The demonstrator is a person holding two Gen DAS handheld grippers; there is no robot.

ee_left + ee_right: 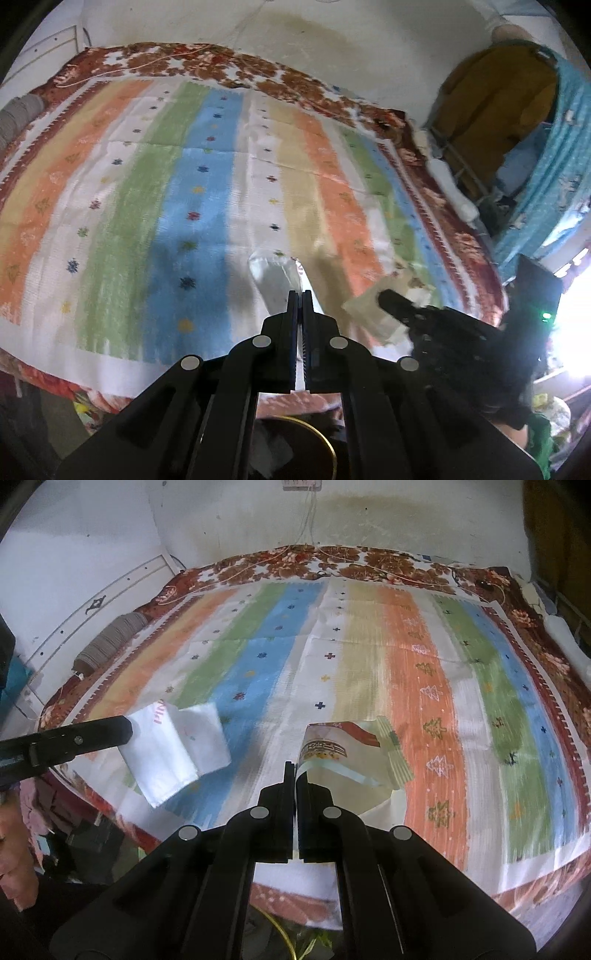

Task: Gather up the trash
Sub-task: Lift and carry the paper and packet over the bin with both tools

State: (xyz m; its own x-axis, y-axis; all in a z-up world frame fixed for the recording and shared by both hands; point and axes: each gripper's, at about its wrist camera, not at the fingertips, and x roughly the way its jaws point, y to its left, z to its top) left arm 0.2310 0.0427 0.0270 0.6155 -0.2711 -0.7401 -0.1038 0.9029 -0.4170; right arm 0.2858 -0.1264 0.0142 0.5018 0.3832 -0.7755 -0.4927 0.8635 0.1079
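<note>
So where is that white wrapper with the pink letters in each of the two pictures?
Left wrist view: the white wrapper is at lower centre, pinched in the left gripper.
Right wrist view: the wrapper is at left of centre, hanging from the gripper's tip.
Shared landmark: the striped cloth behind it.

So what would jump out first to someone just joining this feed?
Probably the striped bedspread filling both views. Next, each gripper is shut on trash above it: the left gripper pinches a white plastic wrapper, and the right gripper pinches a beige printed packet.
</note>
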